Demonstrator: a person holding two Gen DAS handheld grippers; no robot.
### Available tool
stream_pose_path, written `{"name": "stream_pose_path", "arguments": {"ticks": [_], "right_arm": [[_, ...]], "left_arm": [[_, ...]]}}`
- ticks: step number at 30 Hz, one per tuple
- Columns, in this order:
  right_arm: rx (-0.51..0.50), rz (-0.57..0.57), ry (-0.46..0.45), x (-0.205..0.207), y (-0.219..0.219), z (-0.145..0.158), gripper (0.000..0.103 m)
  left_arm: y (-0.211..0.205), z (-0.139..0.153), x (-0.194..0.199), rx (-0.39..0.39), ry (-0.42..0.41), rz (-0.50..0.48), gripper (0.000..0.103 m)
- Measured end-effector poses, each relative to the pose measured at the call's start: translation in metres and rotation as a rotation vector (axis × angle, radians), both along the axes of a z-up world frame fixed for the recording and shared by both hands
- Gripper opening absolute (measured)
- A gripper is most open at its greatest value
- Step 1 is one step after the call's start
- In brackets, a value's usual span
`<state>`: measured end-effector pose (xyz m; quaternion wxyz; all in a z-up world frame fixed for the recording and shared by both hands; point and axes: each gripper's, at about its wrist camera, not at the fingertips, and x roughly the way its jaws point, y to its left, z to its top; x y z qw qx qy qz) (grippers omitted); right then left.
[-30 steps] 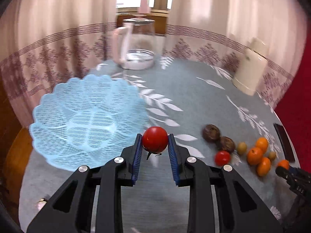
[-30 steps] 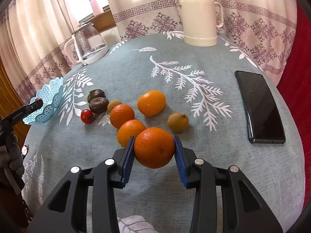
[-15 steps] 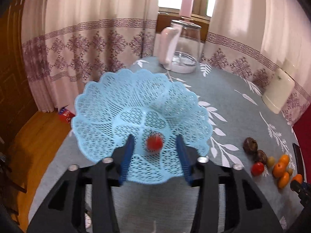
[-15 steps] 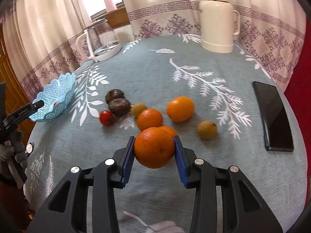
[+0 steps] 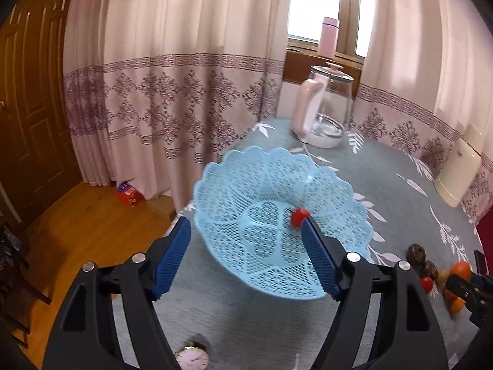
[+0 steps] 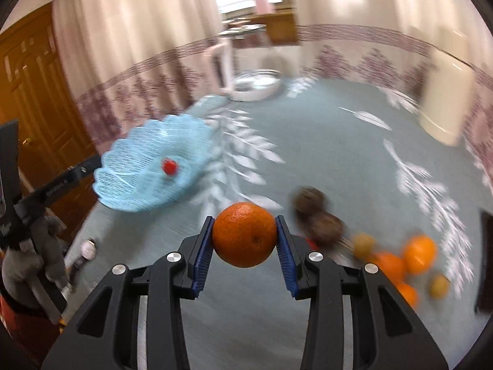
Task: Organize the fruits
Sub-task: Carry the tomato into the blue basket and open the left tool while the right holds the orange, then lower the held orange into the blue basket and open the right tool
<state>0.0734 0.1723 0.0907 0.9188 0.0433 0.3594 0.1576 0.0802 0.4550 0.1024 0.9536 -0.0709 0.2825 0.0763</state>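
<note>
A light blue lattice basket sits near the table's left edge with a small red tomato lying in it. My left gripper hangs wide open above the basket's near side, holding nothing. My right gripper is shut on a large orange, held above the tablecloth to the right of the basket. Loose fruit lies further right: two brown fruits, several oranges, small yellow-green fruits, and a red tomato.
A glass kettle with a pink handle stands at the back of the table, a cream thermos at the back right. A wristwatch lies at the near edge. A dark phone lies far right. Wooden floor drops off left.
The left gripper let the tomato go into the basket and opened wide, pulling back. The right gripper carried the orange leftward toward the basket.
</note>
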Motion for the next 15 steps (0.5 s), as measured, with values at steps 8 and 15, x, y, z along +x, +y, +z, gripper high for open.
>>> {"name": "stream_pose_path", "arguments": {"ticks": [8,15], "right_arm": [[0.004,0.145,-0.004,0.042,0.096,0.013,0.039],[-0.027,0.185,0.035,0.063,0.14,0.0,0.039]], "left_arm": [[0.023,0.015,-0.011,-0.025,-0.044,0.054,0.082],[0.04,0.02,-0.015,-0.052,-0.059,0.093,0.084]]}}
